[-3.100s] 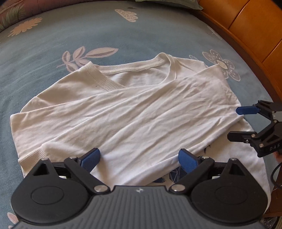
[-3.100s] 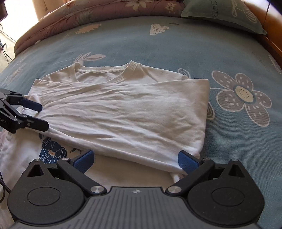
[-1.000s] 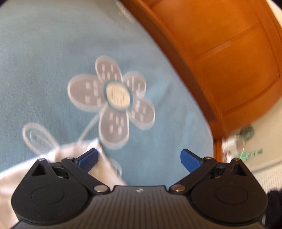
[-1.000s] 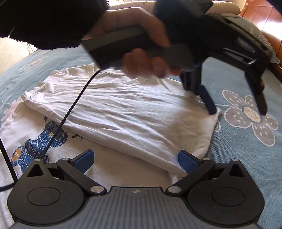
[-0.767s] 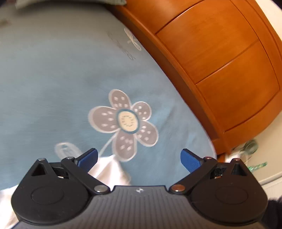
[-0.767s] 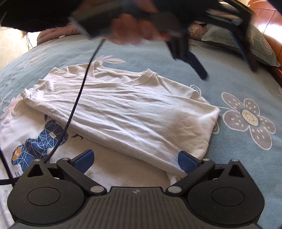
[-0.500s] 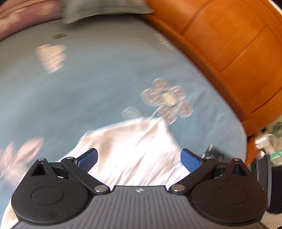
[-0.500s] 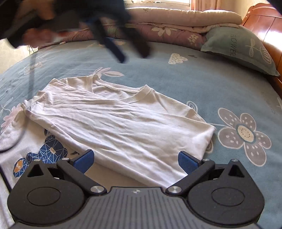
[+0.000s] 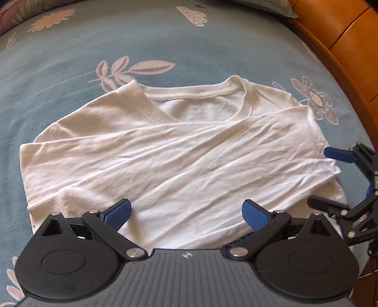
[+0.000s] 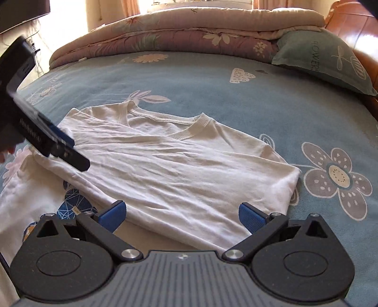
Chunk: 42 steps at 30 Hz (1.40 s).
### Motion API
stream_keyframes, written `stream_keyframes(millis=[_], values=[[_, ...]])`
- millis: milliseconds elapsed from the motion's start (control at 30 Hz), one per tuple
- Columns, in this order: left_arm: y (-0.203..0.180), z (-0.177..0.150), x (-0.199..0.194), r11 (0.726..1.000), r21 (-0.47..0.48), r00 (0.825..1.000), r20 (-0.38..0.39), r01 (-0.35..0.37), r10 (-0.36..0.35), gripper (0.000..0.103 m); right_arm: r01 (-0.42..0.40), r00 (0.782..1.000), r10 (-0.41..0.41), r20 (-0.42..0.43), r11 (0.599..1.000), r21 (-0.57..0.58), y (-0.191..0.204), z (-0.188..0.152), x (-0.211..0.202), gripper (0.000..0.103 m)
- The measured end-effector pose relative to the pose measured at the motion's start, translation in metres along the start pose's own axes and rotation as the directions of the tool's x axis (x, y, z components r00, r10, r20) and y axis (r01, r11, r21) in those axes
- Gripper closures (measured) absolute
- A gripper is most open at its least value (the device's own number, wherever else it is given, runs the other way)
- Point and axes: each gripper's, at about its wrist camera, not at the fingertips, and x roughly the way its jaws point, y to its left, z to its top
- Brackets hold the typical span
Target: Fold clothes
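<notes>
A white T-shirt lies partly folded on the blue flowered bedspread, one side flapped across its front and the collar at the far edge. The left gripper hovers at its near edge, fingers spread wide and empty. The right gripper is likewise released, near the shirt's other side.

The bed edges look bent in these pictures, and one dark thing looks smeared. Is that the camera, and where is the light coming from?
Left wrist view: the fisheye lens bows the wooden bed frame; the white T-shirt is sharp. Right wrist view: the left gripper at the frame's left edge is motion-blurred; the window behind the folded quilt is blown out, the light coming from there.
</notes>
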Motion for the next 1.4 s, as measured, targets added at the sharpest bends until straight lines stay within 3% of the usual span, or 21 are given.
stream_keyframes(millis=[67,133,267,467,633,767,867,1067,1133,1267,1400], values=[[0.001,-0.005,0.002,0.999,0.033,0.999,0.046,-0.006,0.005,0.001,0.021,1.000,-0.020,-0.023,0.997,0.071,-0.005,-0.005,0.011,0.000],[0.001,-0.007,-0.001,0.998,0.063,0.998,0.068,-0.004,0.000,0.001,0.039,0.999,-0.040,0.012,0.996,0.086,-0.004,-0.012,0.015,0.000],[0.006,-0.011,-0.015,0.996,0.091,0.997,0.068,0.025,-0.031,0.001,0.116,0.993,-0.116,0.001,0.991,0.068,0.009,-0.014,0.019,0.000],[0.013,-0.031,-0.018,0.986,0.166,0.999,0.039,0.004,-0.011,0.001,0.139,0.990,-0.137,-0.034,0.988,0.060,0.011,-0.007,0.025,0.000],[0.011,-0.044,-0.051,0.978,0.203,0.996,0.069,0.045,-0.060,0.001,0.078,0.993,-0.073,-0.088,0.996,0.049,0.011,0.001,0.010,0.000],[-0.003,-0.082,-0.068,0.931,0.362,0.997,0.027,0.053,-0.068,0.001,-0.005,0.997,0.005,-0.078,1.000,0.004,0.024,-0.007,-0.020,0.000],[-0.011,-0.115,-0.074,0.889,0.450,0.996,-0.010,0.082,-0.087,0.001,-0.070,0.992,0.058,-0.114,0.992,-0.103,0.048,-0.027,-0.038,0.000],[-0.010,-0.156,-0.076,0.875,0.460,0.989,-0.051,0.149,-0.142,0.001,-0.189,0.964,0.138,-0.227,0.957,-0.221,0.105,-0.068,-0.054,0.000],[-0.005,-0.166,-0.072,0.875,0.465,0.990,-0.055,0.137,-0.126,0.001,-0.199,0.958,0.131,-0.256,0.944,-0.263,0.116,-0.081,-0.056,0.000],[0.003,-0.184,-0.075,0.848,0.522,0.996,-0.041,0.089,-0.079,0.001,-0.197,0.956,0.119,-0.268,0.938,-0.286,0.115,-0.113,-0.074,0.000],[-0.001,-0.193,-0.087,0.841,0.538,0.998,-0.052,0.064,-0.042,0.001,-0.213,0.951,0.124,-0.284,0.926,-0.310,0.110,-0.118,-0.091,0.000]])
